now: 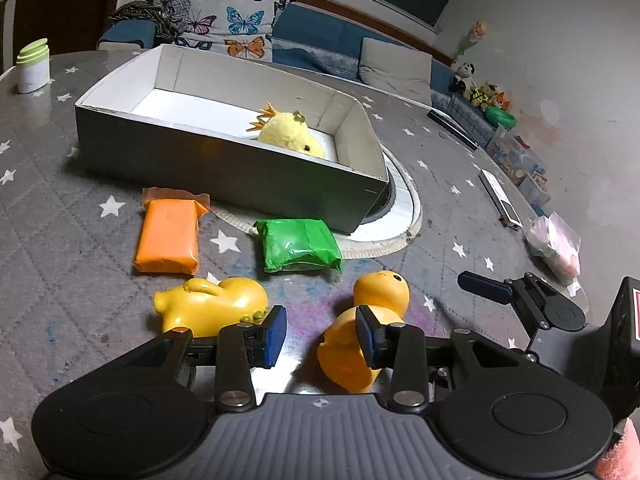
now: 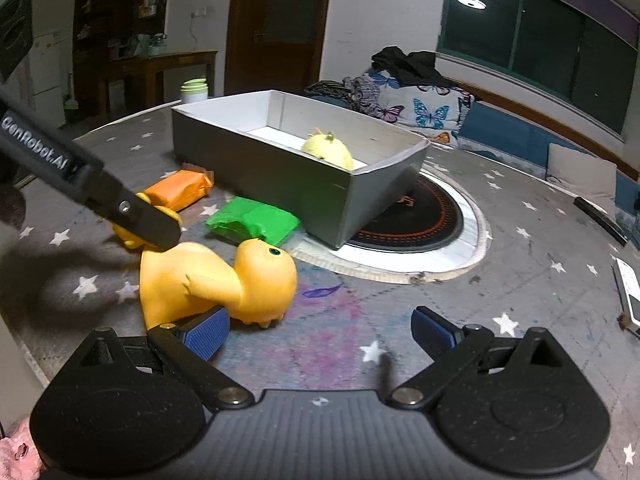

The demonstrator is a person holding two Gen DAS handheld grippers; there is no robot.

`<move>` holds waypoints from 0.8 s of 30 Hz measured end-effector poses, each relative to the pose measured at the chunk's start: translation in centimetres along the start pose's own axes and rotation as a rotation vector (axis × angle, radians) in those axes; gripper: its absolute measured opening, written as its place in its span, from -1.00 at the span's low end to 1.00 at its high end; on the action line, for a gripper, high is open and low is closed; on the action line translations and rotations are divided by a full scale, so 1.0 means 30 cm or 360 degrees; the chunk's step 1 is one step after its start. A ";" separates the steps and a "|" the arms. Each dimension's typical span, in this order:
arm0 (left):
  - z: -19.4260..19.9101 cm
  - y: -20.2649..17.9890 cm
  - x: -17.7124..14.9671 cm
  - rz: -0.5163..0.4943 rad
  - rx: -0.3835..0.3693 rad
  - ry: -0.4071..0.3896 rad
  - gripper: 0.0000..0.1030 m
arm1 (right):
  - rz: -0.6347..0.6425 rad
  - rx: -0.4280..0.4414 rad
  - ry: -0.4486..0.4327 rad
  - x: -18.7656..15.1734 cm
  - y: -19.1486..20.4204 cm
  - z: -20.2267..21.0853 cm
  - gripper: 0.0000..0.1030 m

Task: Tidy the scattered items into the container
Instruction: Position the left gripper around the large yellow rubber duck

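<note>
Tablecloth (image 1: 80, 272) grey with white stars, sofa (image 1: 312, 40) behind, window (image 2: 540, 40) dark.

Right gripper (image 2: 320, 330) jaws wide apart, nothing between them. Yellow rubber duck (image 2: 218, 280) on its side just left of the gripper, near the grey box (image 2: 280, 176). Green packet (image 2: 254, 220) beside box; yellow plush (image 2: 328, 152) inside.

A home living room — butterfly cushion (image 1: 236, 26), sofa (image 1: 320, 40), plush toys (image 1: 480, 88).
</note>
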State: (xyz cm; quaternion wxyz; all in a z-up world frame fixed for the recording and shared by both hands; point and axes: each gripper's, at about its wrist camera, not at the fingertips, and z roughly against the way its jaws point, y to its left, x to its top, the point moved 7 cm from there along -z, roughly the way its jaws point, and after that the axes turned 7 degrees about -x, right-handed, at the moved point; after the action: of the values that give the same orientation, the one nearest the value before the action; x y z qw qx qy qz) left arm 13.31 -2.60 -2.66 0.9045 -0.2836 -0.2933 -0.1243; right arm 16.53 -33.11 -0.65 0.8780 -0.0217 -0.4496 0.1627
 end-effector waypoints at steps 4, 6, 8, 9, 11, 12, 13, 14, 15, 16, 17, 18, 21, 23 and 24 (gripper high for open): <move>0.002 0.008 -0.006 0.0050 -0.0011 -0.0014 -0.21 | -0.0020 -0.0002 -0.0003 -0.003 -0.029 -0.004 0.92; 0.005 0.011 -0.009 0.0056 -0.0013 -0.0018 -0.21 | -0.0029 0.0003 -0.0002 -0.004 -0.038 -0.004 0.92; 0.008 0.015 -0.011 0.0058 -0.0009 -0.0014 -0.21 | -0.0039 0.0029 -0.0005 -0.003 -0.051 -0.001 0.92; 0.009 0.018 -0.010 0.0056 -0.0001 -0.0008 -0.21 | -0.0042 0.0049 -0.0008 -0.002 -0.053 0.002 0.92; 0.014 0.021 -0.007 0.0034 0.0022 0.0008 -0.22 | -0.0047 0.0100 -0.0015 0.002 -0.052 0.011 0.92; 0.019 0.022 -0.005 0.0024 0.0031 0.0014 -0.21 | -0.0048 0.0129 -0.0020 0.005 -0.047 0.016 0.92; 0.024 0.023 -0.003 0.0013 0.0038 0.0020 -0.21 | -0.0044 0.0152 -0.0025 0.007 -0.041 0.020 0.92; 0.029 0.023 -0.001 0.0009 0.0038 0.0023 -0.21 | -0.0034 0.0168 -0.0030 0.009 -0.034 0.024 0.92; 0.037 0.024 0.002 0.0003 0.0039 0.0028 -0.22 | -0.0024 0.0184 -0.0035 0.011 -0.026 0.028 0.92; 0.044 0.024 0.004 -0.0004 0.0040 0.0032 -0.22 | -0.0010 0.0195 -0.0043 0.015 -0.019 0.030 0.92; 0.053 0.025 0.005 -0.0018 0.0052 0.0034 -0.22 | 0.0002 0.0206 -0.0051 0.019 -0.012 0.032 0.92; 0.063 0.026 0.006 -0.0033 0.0063 0.0036 -0.22 | 0.0011 0.0217 -0.0056 0.023 -0.008 0.033 0.92; 0.097 0.026 0.012 -0.0081 0.0095 0.0040 -0.22 | 0.0034 0.0252 -0.0073 0.034 0.002 0.035 0.92; 0.119 0.024 0.016 -0.0115 0.0113 0.0046 -0.22 | 0.0035 0.0280 -0.0076 0.041 0.002 0.031 0.92; 0.131 0.023 0.020 -0.0138 0.0132 0.0049 -0.22 | 0.0035 0.0294 -0.0078 0.045 0.002 0.028 0.92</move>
State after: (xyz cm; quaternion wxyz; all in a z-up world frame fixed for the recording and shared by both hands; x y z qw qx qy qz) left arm 12.24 0.21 0.02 0.9136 -0.2310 -0.2963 -0.1556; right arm 16.58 -32.74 0.90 0.8632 0.0584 -0.4538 0.2136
